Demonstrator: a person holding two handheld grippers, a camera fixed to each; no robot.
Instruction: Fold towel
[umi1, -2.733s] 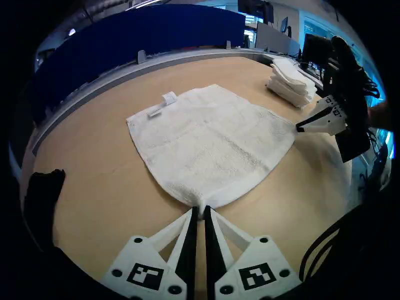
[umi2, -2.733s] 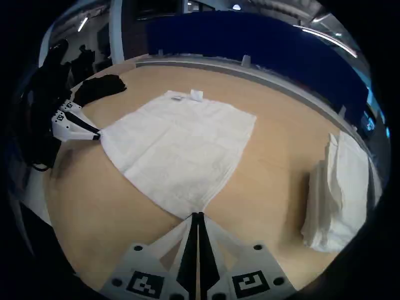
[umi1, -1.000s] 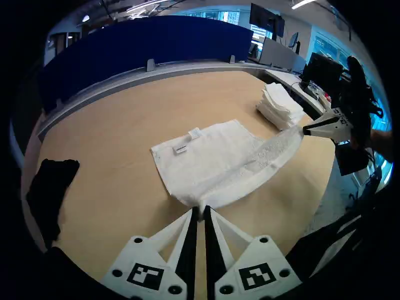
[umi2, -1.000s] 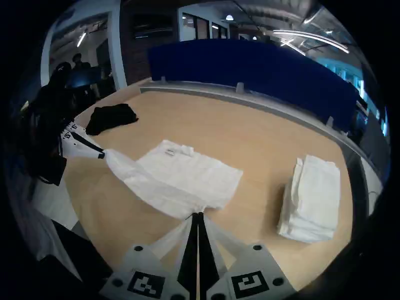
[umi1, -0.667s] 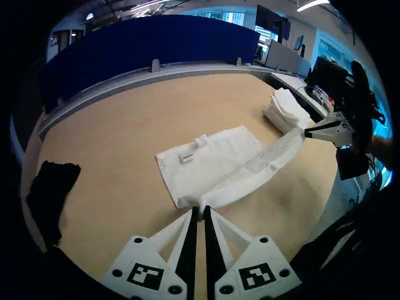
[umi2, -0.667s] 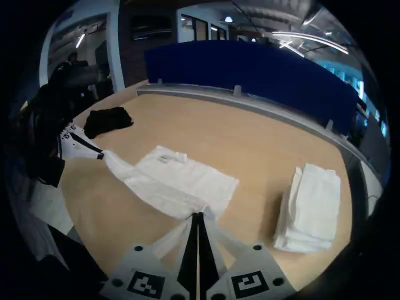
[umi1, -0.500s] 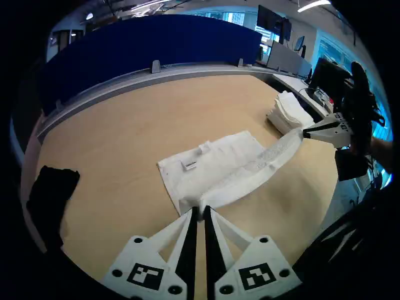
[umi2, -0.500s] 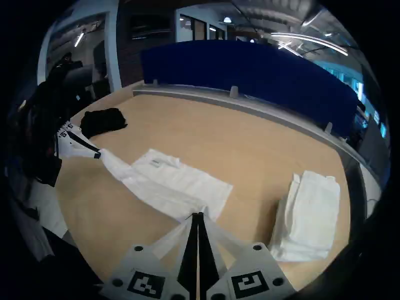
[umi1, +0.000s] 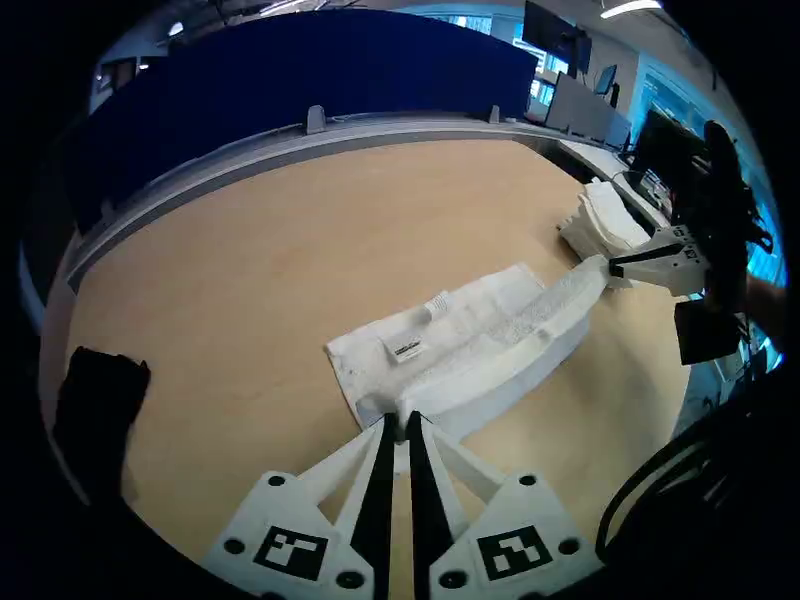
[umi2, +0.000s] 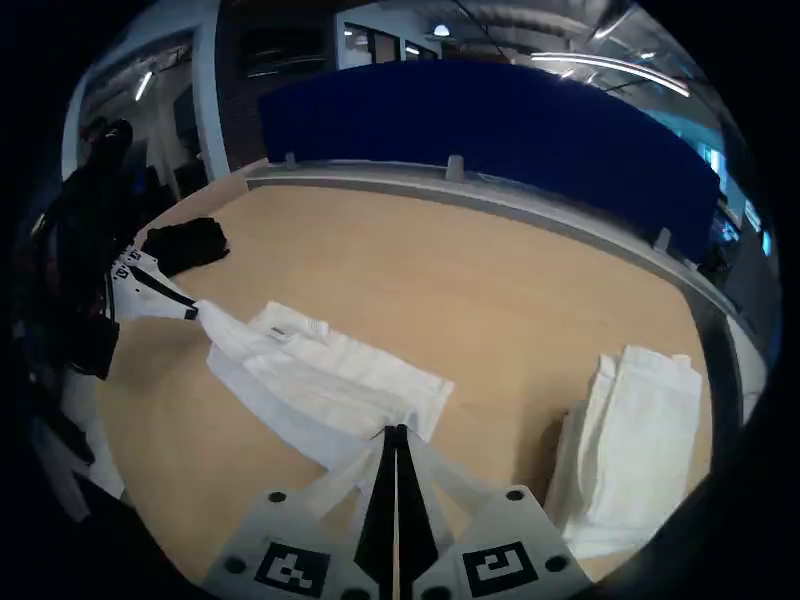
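One white terry towel (umi1: 480, 330) lying half-folded on wooden surface (umi1: 250, 260). Left claw (umi1: 397, 418), right claw (umi2: 397, 430) each pinching one corner. One folded stack (umi1: 610, 215) sitting at 2 o'clock.

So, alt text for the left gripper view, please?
A white towel, partly folded over itself, lies on a wooden table, its two corners pinched by the left gripper in front and the right gripper farther off.

left tongs (umi1: 398, 418): pinched closed | right tongs (umi2: 397, 430): pinched closed
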